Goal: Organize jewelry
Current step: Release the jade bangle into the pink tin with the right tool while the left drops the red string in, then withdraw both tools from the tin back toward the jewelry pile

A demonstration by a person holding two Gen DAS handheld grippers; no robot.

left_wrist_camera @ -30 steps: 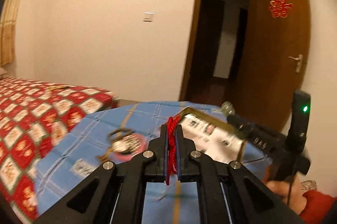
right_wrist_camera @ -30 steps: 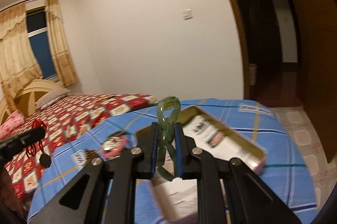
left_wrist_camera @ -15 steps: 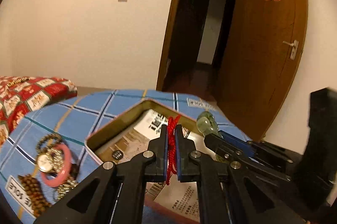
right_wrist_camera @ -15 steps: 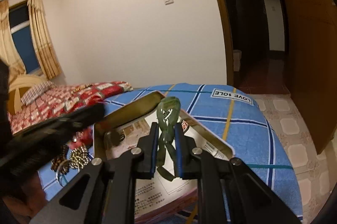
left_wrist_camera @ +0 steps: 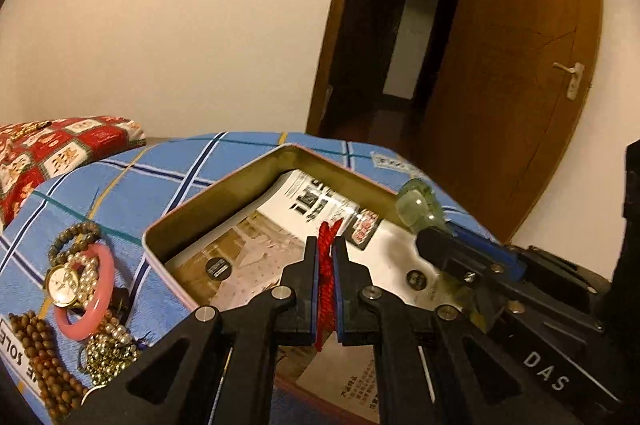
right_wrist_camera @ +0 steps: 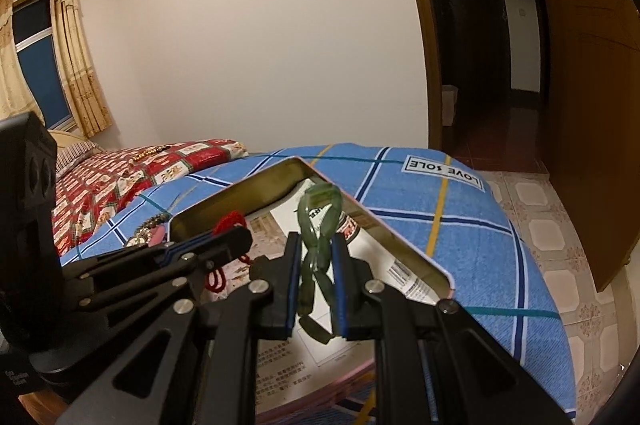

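L gripper (left_wrist_camera: pixel 327 253) clamps red cord (left_wrist_camera: pixel 326 277), R gripper (right_wrist_camera: pixel 316 257) clamps green bangle (right_wrist_camera: pixel 318 225), both over tin (left_wrist_camera: pixel 224 193). Only L view shows jewelry pile (left_wrist_camera: pixel 80 285) beside tin; R view shows bare cloth (right_wrist_camera: pixel 472 225) past tin's rim.

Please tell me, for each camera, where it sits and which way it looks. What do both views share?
Left wrist: sits on the left tool, looking forward and down over the tin toward the door; the tool is shut on a red cord, right tool at right.
Right wrist: sits on the right tool, looking over the tin toward the wall; shut on a green bracelet, left tool at left.
Shared: tin, blue cloth, both tools.
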